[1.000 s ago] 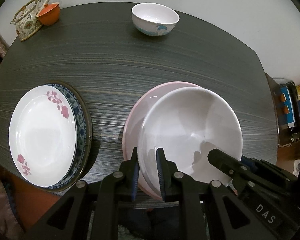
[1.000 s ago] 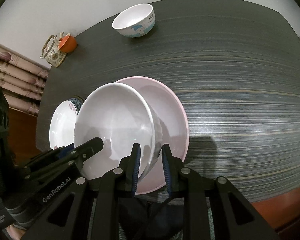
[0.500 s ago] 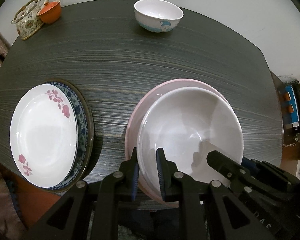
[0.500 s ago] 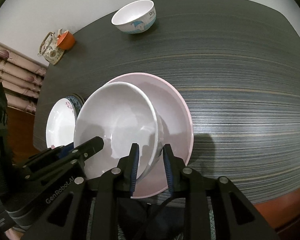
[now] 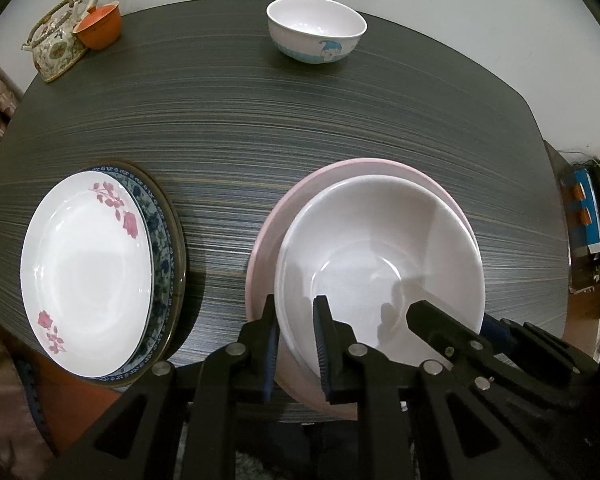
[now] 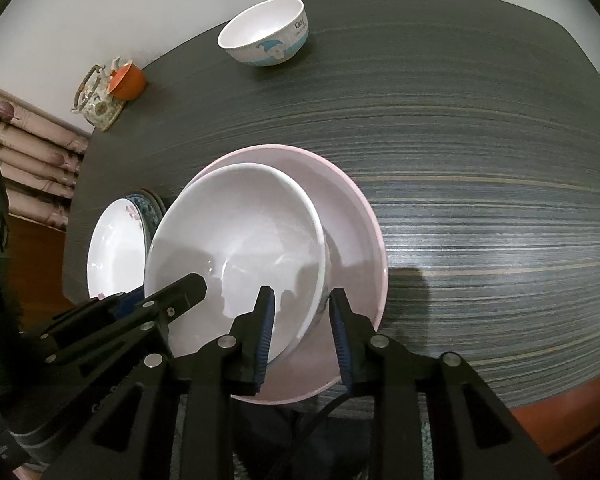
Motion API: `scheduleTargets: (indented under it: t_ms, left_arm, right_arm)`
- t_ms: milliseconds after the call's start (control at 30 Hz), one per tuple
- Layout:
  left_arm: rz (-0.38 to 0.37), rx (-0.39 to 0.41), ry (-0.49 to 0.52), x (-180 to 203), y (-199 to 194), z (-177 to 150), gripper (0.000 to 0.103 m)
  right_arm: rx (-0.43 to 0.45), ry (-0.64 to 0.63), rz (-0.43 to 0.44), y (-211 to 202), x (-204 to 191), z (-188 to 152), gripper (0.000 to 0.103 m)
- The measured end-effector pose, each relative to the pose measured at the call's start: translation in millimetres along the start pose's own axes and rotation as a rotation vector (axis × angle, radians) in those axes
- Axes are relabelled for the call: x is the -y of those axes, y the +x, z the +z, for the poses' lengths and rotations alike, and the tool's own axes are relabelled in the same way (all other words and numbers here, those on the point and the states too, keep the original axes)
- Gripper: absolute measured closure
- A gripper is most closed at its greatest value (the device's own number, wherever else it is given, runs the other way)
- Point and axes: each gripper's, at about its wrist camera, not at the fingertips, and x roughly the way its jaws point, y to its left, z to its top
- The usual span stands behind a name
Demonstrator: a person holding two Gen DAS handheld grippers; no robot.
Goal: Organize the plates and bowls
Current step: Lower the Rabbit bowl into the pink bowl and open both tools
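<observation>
A large white bowl [image 5: 380,248] [image 6: 236,232] sits inside a wider pink dish [image 5: 300,200] [image 6: 356,216] near the front edge of the dark table. My left gripper [image 5: 296,340] is shut on the bowl's left rim, one finger outside and one inside. My right gripper [image 6: 302,328] straddles the bowl's right rim. Its jaws are opening, and a gap shows between the pads and the rim.
To the left, a white floral plate [image 5: 84,256] lies on a blue patterned plate [image 5: 160,232]. At the back stands a small bowl with a blue cartoon [image 5: 316,32]. A teapot [image 5: 56,40] and an orange cup [image 5: 100,30] sit at the far left corner.
The white bowl has settled lower into the pink dish. My right gripper's jaws have widened off the rim. The left gripper keeps its hold.
</observation>
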Motion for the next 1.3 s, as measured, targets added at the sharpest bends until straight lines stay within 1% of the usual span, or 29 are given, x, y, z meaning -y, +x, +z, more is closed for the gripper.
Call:
scheduleTargets:
  t_ms: [233,467,600,733,900,967,1000,1133,1200,1300]
  left_arm:
    - [-0.019,-0.03,-0.02,-3.8,1.3,4.7,0.083]
    - [-0.055,-0.046,-0.042,-9.1,0.6,9.3,0.076]
    - [-0.067,-0.053,-0.045,-9.8,0.9,9.4,0.076]
    - [-0.071,-0.039,-0.034,-8.6,-0.6,9.1,0.074]
    - [-0.079,-0.014,-0.02,-8.4,-4.4,8.9,0.069]
    - [-0.087,-0.012,-0.023,-10.3,-4.9,9.2,0.069]
    - [-0.092,-0.009,-0.023,-10.6,-5.7,9.1,0.069]
    - [-0.109,0.024,-0.007,-12.0,-11.4,8.0,0.069]
    - [-0.12,0.043,-0.003,-12.6,-14.7,8.0,0.066]
    - [-0.116,0.079,0.0,-14.2,-18.7,8.5,0.064]
  right_arm:
    - [0.007,0.008,0.008,1.4,-0.7,-1.4,0.073]
    - [0.024,0.015,0.019,-1.7,3.3,-1.9,0.073]
    - [0.032,0.013,0.02,-4.9,4.6,-1.1,0.073]
    - [0.033,0.019,0.026,-6.1,6.7,-1.3,0.073]
    - [0.044,0.026,0.031,-9.8,9.0,-2.0,0.072]
    - [0.051,0.03,0.031,-11.9,10.4,-2.5,0.071]
    - [0.054,0.033,0.032,-12.6,10.5,-2.3,0.069]
    - [0.084,0.034,0.039,-19.2,10.0,-0.7,0.065]
    - [0.091,0.036,0.045,-21.3,10.9,-0.2,0.065]
    - [0.104,0.041,0.05,-23.4,11.9,1.2,0.064]
